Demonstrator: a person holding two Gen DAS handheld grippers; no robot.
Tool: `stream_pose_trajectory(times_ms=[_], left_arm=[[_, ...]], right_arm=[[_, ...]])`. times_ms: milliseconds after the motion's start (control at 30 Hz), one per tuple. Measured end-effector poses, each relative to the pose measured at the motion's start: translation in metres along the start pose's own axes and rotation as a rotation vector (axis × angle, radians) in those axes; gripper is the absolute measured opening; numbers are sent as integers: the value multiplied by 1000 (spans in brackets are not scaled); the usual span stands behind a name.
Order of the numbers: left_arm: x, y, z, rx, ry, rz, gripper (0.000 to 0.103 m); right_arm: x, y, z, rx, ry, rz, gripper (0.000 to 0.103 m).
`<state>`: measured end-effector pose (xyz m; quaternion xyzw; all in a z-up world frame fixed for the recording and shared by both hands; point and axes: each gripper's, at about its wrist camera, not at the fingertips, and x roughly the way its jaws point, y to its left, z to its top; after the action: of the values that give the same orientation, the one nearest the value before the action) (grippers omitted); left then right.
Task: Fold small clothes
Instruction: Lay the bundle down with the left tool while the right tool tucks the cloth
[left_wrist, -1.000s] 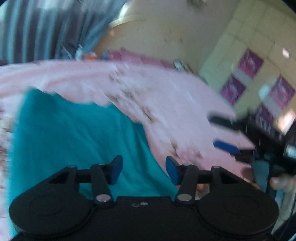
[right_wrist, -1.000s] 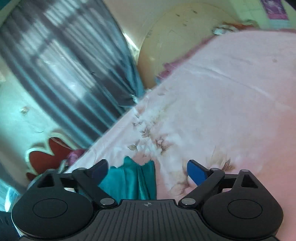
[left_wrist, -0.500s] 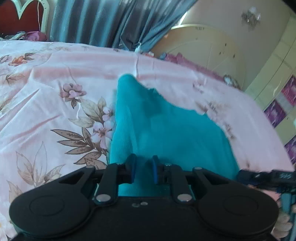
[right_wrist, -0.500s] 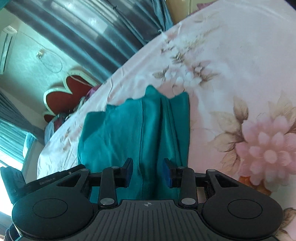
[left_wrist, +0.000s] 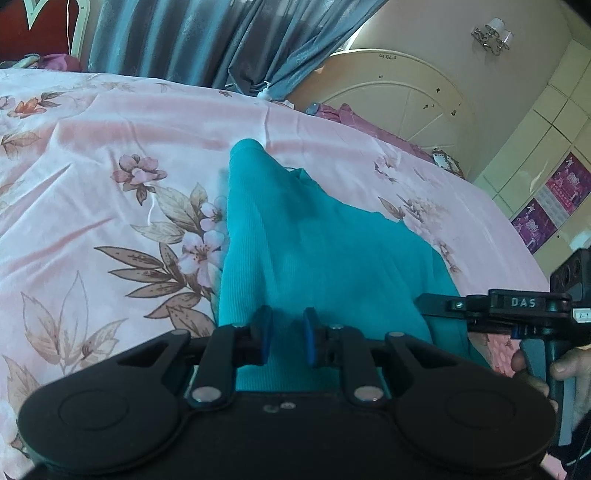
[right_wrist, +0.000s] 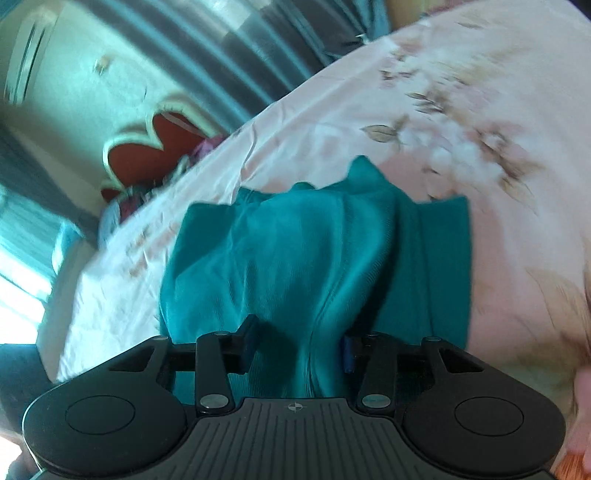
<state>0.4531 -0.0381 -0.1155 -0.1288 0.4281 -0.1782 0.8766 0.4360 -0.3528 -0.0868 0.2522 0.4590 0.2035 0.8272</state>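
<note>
A teal ribbed garment (left_wrist: 314, 251) lies on the pink floral bedsheet (left_wrist: 110, 177). My left gripper (left_wrist: 286, 341) is shut on the garment's near edge, which bunches between the blue pads. My right gripper (right_wrist: 295, 347) is shut on a fold of the same garment (right_wrist: 314, 258), lifted and draped forward from the jaws. The right gripper (left_wrist: 439, 308) also shows at the right of the left wrist view, gripping the garment's right edge, with the person's hand on its handle.
Blue-grey curtains (left_wrist: 221, 40) hang behind the bed. A cream arched headboard (left_wrist: 399, 99) stands at the back right. A red heart-shaped chair back (right_wrist: 159, 136) sits beyond the bed's far side. Wall cabinets (left_wrist: 554, 147) stand at the right.
Both grippers came down onto the teal garment and closed on its near edge. The cloth is now pulled up and bunched between the two grippers.
</note>
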Motion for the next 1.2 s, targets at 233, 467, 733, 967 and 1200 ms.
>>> stream_pose_trajectory(times_ms=[233,467,733,967,1200], left_arm=[[-2,-5,0,29,2,15,18],[-8,1,2,11,-7,3,18],[-12,-22,7,150,-79,56,16],[-3,-61,22,296,-40,-20,18],[29,-64,10,310,71,-7,20]], right_arm=[[-5,45,-13,-317,-14,-124,44],[-8,-10,-12,-5,-26,-5,44],[2,6,-4,-115,-16,-15,7],[-57,25,3,-245,-148,-64,5],[-31,-11,-5,-155,-49,-125,6]])
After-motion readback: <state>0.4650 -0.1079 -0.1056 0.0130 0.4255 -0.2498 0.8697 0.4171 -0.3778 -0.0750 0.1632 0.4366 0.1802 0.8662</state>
